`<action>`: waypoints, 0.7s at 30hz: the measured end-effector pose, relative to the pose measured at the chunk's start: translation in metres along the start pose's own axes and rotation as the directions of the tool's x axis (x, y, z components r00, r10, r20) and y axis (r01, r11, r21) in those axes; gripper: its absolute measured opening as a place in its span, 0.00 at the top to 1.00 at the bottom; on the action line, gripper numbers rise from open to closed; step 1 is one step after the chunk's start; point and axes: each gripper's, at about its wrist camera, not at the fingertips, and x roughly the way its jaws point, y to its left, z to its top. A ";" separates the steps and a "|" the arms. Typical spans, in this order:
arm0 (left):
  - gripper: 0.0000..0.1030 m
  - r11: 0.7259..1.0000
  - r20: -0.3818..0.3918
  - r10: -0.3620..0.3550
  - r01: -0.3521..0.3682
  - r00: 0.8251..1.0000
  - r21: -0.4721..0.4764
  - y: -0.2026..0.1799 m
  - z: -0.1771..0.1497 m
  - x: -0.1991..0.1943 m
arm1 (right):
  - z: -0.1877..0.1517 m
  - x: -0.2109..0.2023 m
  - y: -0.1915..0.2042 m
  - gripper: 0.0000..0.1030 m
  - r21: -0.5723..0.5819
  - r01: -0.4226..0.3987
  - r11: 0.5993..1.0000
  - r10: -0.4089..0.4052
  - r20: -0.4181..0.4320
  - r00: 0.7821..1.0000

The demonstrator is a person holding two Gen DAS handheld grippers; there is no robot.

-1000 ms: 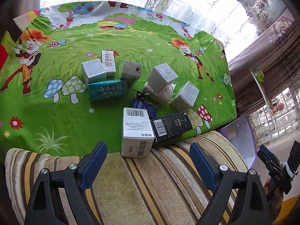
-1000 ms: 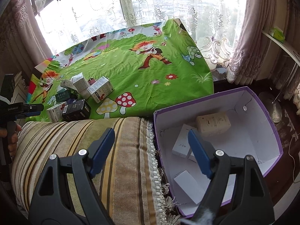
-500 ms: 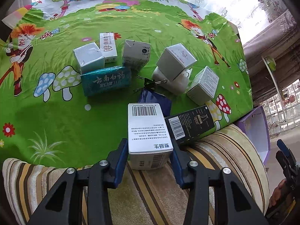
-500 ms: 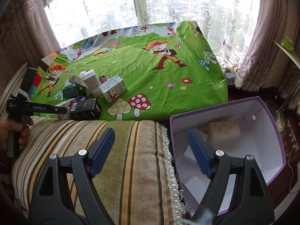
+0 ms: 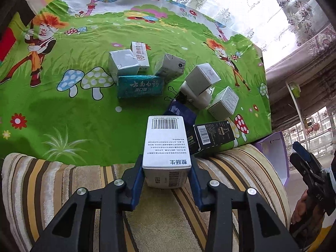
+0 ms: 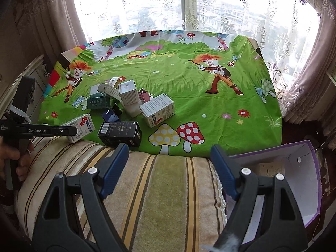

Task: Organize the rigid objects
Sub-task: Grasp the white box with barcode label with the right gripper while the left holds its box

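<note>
- Your left gripper (image 5: 167, 173) pinches the near end of the white barcode box (image 5: 166, 145), its blue pads (image 5: 136, 180) pressed on both long sides; the jaws have just been closing onto it.
- That box lies at the near edge of the green cartoon cloth (image 5: 63, 115), its near end over the striped cushion (image 5: 163, 220).
- Just to the right of it lies the black box (image 5: 212, 136), angled and touching the cushion edge.
- Behind the held box a dark blue packet (image 5: 180, 110) shows, with a black binder clip (image 5: 178, 94) beyond it.
- Farther out sits the cluster: a teal box (image 5: 139, 86), a grey-white cube (image 5: 122, 64), a narrow white carton (image 5: 139, 56), a tilted white box (image 5: 171, 67), and three white boxes to the right, one (image 5: 202, 77) propped on another.
- Your right gripper (image 6: 169, 168) is spread wide with nothing between its blue pads (image 6: 114, 170), hanging over the striped cushion.
- In the right wrist view, the purple bin (image 6: 306, 180) stands at the cushion's right end, off the cloth; a beige carton (image 6: 271, 169) lies inside it.
- A hand (image 6: 12, 157) at that view's left edge grips the left tool's handle.
- Lace curtains (image 6: 189, 6) hang behind the cloth.
</note>
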 end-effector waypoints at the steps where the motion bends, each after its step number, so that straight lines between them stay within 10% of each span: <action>1: 0.61 1.000 0.014 -0.009 0.009 1.000 -0.010 0.003 -0.004 -0.005 | 0.005 0.003 0.007 0.20 -0.005 -0.007 1.000 0.007 0.001 1.000; 21: 0.61 0.994 0.217 0.047 -0.025 0.975 -0.103 0.032 -0.028 -0.041 | 0.102 0.117 0.123 0.20 0.145 -0.129 0.981 0.152 -0.167 0.974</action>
